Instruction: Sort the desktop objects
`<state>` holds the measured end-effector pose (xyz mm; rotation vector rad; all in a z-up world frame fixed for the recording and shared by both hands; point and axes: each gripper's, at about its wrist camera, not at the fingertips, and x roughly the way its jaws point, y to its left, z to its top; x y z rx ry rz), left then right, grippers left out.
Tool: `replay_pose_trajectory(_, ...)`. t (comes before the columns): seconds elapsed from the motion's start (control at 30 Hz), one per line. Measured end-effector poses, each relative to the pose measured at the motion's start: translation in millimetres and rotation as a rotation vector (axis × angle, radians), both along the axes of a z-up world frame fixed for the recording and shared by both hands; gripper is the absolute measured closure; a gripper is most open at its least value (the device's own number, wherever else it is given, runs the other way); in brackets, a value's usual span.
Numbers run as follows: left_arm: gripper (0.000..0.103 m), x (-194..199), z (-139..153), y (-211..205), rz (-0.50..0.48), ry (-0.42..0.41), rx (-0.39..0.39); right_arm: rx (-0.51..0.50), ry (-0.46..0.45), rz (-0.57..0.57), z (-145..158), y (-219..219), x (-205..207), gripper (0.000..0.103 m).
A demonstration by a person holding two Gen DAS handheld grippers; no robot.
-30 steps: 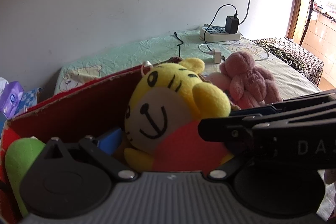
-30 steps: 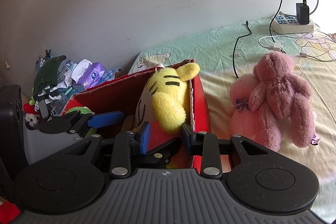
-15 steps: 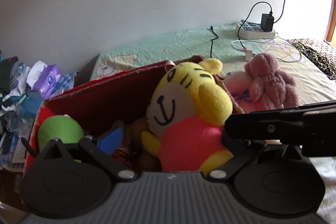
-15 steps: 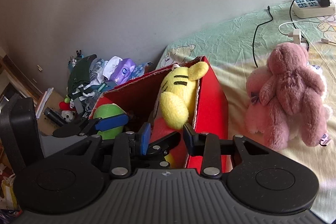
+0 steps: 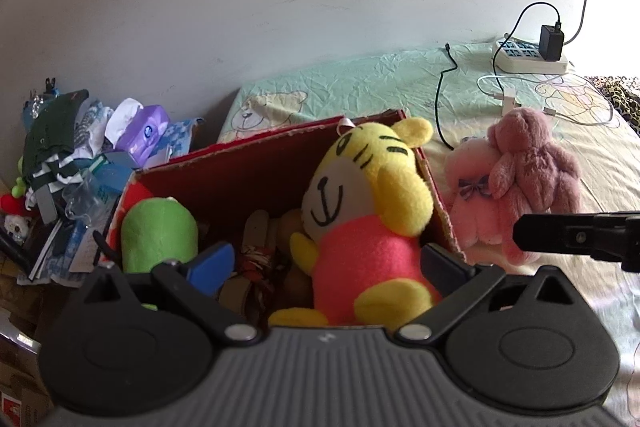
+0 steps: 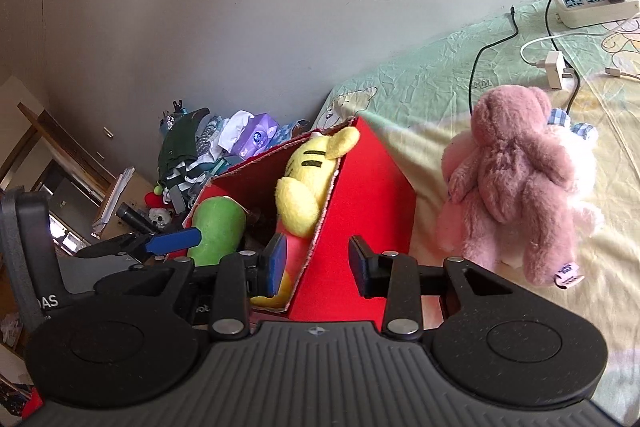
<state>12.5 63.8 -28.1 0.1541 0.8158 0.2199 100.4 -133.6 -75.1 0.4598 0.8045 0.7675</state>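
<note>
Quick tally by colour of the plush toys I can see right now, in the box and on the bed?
Yellow: 1, tiger plush in the red box
Green: 1, green plush in the box
Pink: 2, dark pink bear and pale pink plush, on the bed
Total: 4

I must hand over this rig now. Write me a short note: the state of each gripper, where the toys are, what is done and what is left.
Left gripper: wide, jaws closing slightly, pads pressing nothing; the yellow tiger plush shows between them, lying in the box.
Right gripper: partly open, holds nothing; the wall of the red box shows between its jaws.
Done: the tiger plush and a green plush are in the red box.
Left: the pink plush toys lie on the bed sheet right of the box. Probably they go in next.
Leave the power strip and cables.
</note>
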Motion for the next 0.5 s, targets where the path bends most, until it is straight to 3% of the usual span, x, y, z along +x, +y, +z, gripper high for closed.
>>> replay_pose_trajectory(0.23,0.005,-8,24,-34,-0.044,-0.079,-0.042,-0.006,0.031,-0.016,-10,-33,6,0.065)
replay_pose_trajectory(0.5,0.007,-6,24,-96,-0.204,-0.12,-0.115,-0.002,0.081,-0.072,-27,-81,16,0.065)
